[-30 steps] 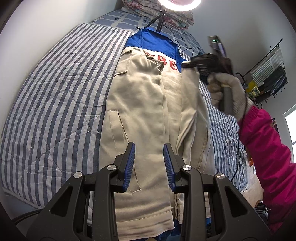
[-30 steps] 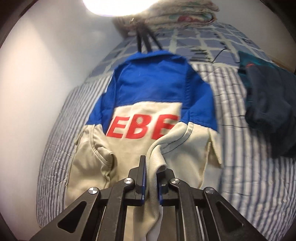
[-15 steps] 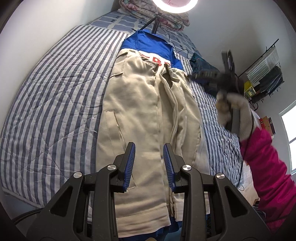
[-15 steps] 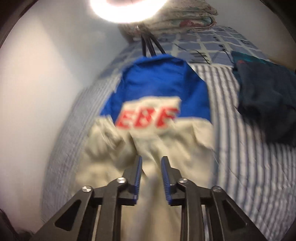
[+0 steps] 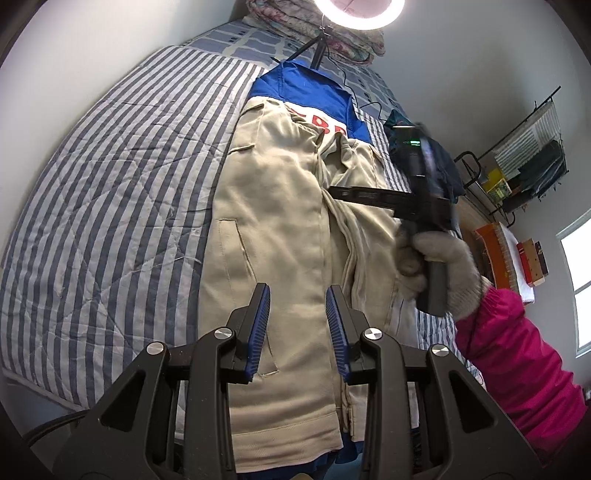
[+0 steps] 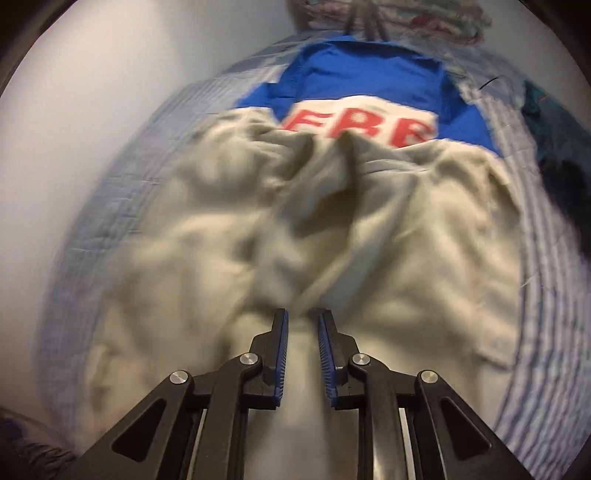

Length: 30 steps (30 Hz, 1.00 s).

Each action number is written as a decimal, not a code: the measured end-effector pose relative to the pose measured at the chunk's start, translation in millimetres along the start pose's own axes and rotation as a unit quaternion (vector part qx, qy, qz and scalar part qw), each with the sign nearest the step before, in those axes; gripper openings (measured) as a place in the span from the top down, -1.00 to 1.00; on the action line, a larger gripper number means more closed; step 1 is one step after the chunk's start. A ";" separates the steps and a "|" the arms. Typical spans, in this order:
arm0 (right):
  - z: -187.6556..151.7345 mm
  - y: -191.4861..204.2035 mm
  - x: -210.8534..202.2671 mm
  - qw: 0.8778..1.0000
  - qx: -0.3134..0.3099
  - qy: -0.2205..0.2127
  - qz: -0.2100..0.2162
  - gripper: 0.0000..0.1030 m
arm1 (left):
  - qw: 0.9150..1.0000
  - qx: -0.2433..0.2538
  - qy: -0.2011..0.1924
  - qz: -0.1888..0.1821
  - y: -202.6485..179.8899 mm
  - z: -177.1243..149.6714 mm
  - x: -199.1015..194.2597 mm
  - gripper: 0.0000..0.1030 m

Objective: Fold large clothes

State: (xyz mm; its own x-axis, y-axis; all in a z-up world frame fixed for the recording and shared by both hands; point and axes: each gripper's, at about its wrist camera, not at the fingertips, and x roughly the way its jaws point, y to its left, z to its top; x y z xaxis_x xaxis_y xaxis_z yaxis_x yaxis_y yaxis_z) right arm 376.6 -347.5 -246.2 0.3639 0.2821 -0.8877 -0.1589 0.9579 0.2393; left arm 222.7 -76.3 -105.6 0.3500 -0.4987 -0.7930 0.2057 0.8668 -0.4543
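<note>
A beige and blue jacket with red letters lies lengthwise on the striped bed, both sleeves folded in over its back. My left gripper is open and empty above the jacket's lower half. My right gripper is open and empty, low over the beige cloth; this view is blurred. In the left wrist view the right gripper is held by a gloved hand over the jacket's right side.
A dark garment lies on the bed right of the jacket. A ring light on a tripod and folded quilts stand at the bed's head. A wire rack hangs on the right wall.
My right gripper let go of the beige sleeve, which dropped onto the jacket, then moved back toward the near end. My left gripper stayed open and still.
</note>
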 end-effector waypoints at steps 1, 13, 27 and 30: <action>-4.3 2.3 -12.3 1.000 0.001 -0.008 0.013 0.65 | 1.000 0.003 -0.001 -0.001 0.4 -1.7 -2.5 0.39; -110.8 13.9 -63.2 1.000 0.004 -0.010 -0.007 0.64 | 1.000 0.003 -0.009 -0.008 15.6 -21.2 -23.3 0.39; -224.9 59.8 -124.7 0.997 -0.055 -0.036 0.037 0.36 | 0.998 -0.029 0.038 -0.034 54.1 -60.9 -6.3 0.18; -244.2 42.8 -152.3 0.998 -0.021 -0.063 0.022 0.36 | 0.999 -0.026 0.040 -0.026 55.2 -65.8 -0.9 0.18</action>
State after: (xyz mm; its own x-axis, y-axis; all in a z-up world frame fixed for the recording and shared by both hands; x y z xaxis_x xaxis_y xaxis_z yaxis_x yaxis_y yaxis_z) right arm 90.2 -362.6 -196.9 0.4672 0.3318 -0.8195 -0.2150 0.9417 0.2587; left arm 173.6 -27.7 -156.7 0.2654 -0.5426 -0.7969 0.1731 0.8400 -0.5143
